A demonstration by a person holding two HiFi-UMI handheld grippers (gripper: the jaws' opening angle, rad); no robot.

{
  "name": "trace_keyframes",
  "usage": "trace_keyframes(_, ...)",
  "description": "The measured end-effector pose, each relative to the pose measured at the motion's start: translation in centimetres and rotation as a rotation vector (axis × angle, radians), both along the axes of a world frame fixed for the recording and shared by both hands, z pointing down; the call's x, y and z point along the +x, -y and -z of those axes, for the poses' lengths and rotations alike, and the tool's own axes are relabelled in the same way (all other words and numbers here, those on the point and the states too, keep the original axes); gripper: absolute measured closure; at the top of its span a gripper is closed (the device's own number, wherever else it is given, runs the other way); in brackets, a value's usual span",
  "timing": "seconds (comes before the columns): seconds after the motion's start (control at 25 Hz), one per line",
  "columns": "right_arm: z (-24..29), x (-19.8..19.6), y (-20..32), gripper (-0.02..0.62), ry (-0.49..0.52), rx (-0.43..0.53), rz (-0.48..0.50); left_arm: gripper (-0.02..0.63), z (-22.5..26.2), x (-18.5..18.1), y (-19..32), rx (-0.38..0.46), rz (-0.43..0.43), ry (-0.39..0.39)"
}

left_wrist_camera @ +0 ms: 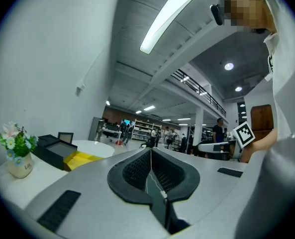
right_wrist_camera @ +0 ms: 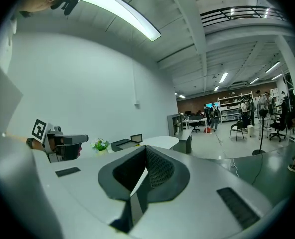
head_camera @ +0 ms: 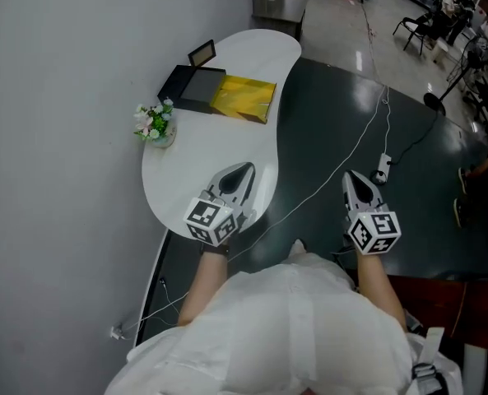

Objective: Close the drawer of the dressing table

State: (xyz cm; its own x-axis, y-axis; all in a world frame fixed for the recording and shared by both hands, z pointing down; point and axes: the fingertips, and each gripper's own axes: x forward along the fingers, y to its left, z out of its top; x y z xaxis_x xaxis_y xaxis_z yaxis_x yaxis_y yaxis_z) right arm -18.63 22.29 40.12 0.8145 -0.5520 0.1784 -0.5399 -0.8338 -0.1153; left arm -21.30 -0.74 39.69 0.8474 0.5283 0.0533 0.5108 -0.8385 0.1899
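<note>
The white, curved dressing table point(head_camera: 186, 179) stands against the wall at the left of the head view. Its drawer shows in none of the views. My left gripper point(head_camera: 240, 174) hangs over the table's near end, jaws shut and empty; in its own view the left gripper point(left_wrist_camera: 150, 151) points level along the tabletop. My right gripper point(head_camera: 355, 179) is to the right of the table over the dark floor, also shut with nothing in it. The right gripper point(right_wrist_camera: 146, 152) looks past the table's far end into the hall.
On the table are a small vase of flowers point(head_camera: 155, 123), a black box point(head_camera: 192, 87), a yellow packet point(head_camera: 244, 99) and a little frame point(head_camera: 202, 53). A white cable point(head_camera: 342, 159) and a power strip point(head_camera: 383, 167) lie on the floor. Chairs and a person's feet are at far right.
</note>
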Motion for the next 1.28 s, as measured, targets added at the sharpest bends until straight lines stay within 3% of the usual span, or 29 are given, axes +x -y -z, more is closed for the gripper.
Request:
trace_keyframes(0.44,1.2,9.2,-8.6,0.586,-0.01,0.004,-0.043,0.588,1.6,11.2,-10.0,0.025,-0.082,-0.022)
trace_keyframes(0.84,-1.3,12.2,-13.3,0.586,0.04,0.074,-0.1,0.588,0.4,15.7,-15.5,0.078,-0.147,0.005)
trace_keyframes(1.28,-2.5,20.1,-15.1,0.586,0.055,0.056,-0.149,0.588,-1.1,24.7,-14.6,0.077,-0.165,0.012)
